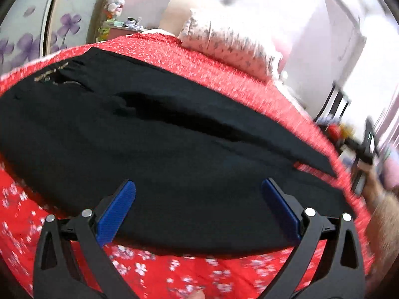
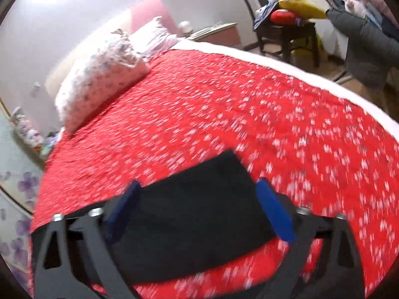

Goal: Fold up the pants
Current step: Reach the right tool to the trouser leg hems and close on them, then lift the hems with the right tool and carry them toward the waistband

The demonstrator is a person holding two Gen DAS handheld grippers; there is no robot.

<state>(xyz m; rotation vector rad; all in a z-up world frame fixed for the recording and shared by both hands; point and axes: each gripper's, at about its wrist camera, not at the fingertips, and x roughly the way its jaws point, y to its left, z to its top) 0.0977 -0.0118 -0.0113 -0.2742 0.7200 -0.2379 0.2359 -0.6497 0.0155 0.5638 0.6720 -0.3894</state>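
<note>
Black pants lie flat across a red flowered bedspread. The waistband with gold lettering is at the upper left and the leg ends taper off to the right. My left gripper stands open over the pants' near edge, its blue pads wide apart and gripping nothing. In the right wrist view the end of a pant leg lies on the bedspread between the blue pads of my right gripper, which is open. The pads do not press the cloth.
A flowered pillow lies at the head of the bed, also visible from the left wrist. A dark chair piled with clothes stands beyond the bed's far edge. A hand shows at the right rim.
</note>
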